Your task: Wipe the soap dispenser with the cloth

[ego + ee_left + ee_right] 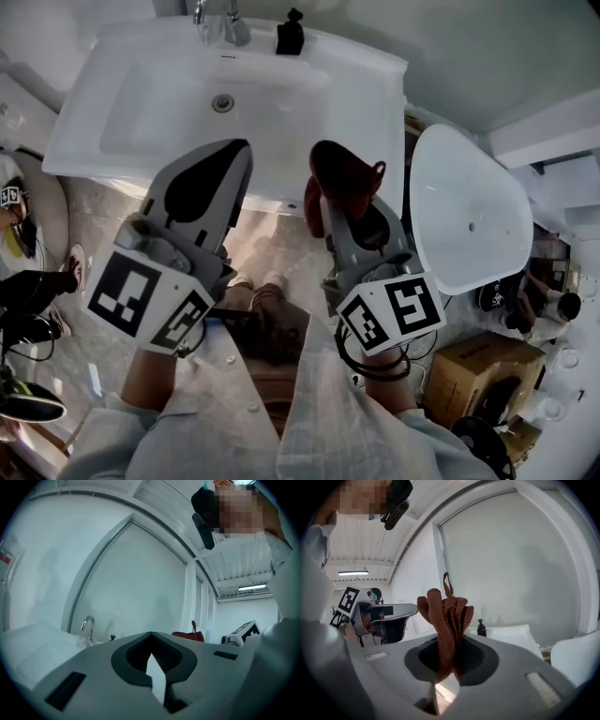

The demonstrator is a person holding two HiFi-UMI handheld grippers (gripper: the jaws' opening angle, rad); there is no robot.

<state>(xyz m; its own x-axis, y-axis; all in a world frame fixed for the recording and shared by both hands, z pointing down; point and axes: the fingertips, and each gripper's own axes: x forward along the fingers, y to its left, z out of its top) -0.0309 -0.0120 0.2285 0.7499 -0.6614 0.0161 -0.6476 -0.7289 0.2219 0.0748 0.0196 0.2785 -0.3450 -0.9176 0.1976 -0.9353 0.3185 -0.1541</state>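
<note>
Soap dispenser [290, 33]: black pump bottle, upright on the back rim of the white sink [361, 89], just right of the chrome faucet [234, 23]. It also shows in the right gripper view, small and beyond the cloth. Nothing is touching it.

Cloth [345, 178]: red-brown knit, bunched up, with a hang loop at the top. The right gripper [449, 660] has its jaws clamped on the cloth's lower part, and the folds stand up above the jaws. Cloth and gripper sit over the sink's front edge, well apart from the dispenser.

Left gripper [239, 150]: jaws pressed together at the tips, nothing between them. It's beside the right one, also at the sink's front edge and pointing toward the basin. Drain [222, 103] is ahead of it.

Further out, a second white basin [469, 206] stands just right of the sink, loose and tilted. A cardboard box [478, 366] is on the floor below it.
</note>
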